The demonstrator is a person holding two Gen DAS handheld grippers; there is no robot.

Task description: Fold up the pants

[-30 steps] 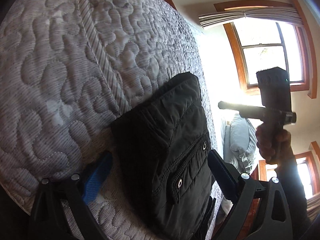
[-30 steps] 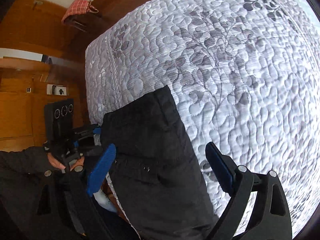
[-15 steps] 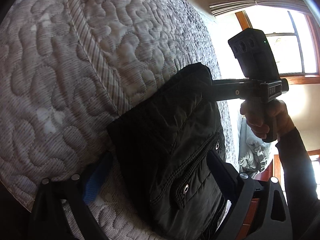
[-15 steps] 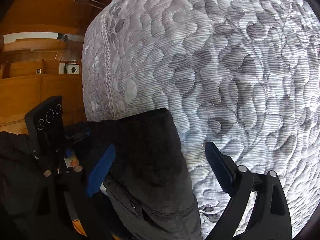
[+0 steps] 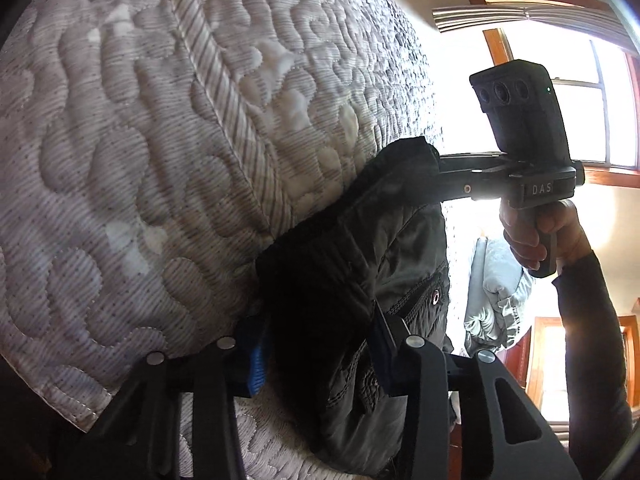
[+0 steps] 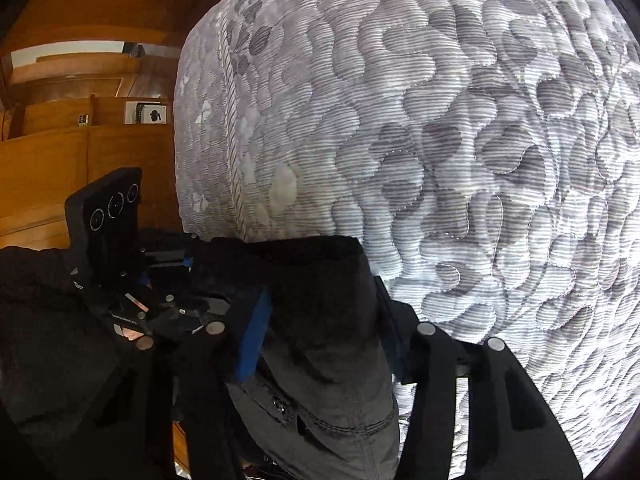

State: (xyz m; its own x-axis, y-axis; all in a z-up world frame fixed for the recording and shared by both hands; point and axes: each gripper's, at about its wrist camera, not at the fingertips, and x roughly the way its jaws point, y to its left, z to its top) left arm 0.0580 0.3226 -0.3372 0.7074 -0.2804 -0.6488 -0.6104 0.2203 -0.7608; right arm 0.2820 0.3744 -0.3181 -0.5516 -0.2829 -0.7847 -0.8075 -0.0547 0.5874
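Note:
The black pants (image 5: 360,280) lie folded over the edge of the quilted mattress (image 5: 140,140), with a snap pocket showing. My left gripper (image 5: 318,346) is shut on the near end of the folded pants. My right gripper (image 6: 320,340) is shut on the other end of the pants (image 6: 320,300). In the left wrist view the right gripper's fingers (image 5: 452,178) reach into the far corner of the pants. In the right wrist view the left gripper (image 6: 176,300) sits at the left end of the pants.
The mattress (image 6: 440,120) fills most of both views. A bright window (image 5: 580,100) and a pale bundle of bedding (image 5: 492,300) are at the right in the left wrist view. Wooden panelling (image 6: 80,140) stands left of the bed.
Both grippers have moved in over the ends of the folded pants and closed on them. The right gripper came from the window side to the pants' far corner.

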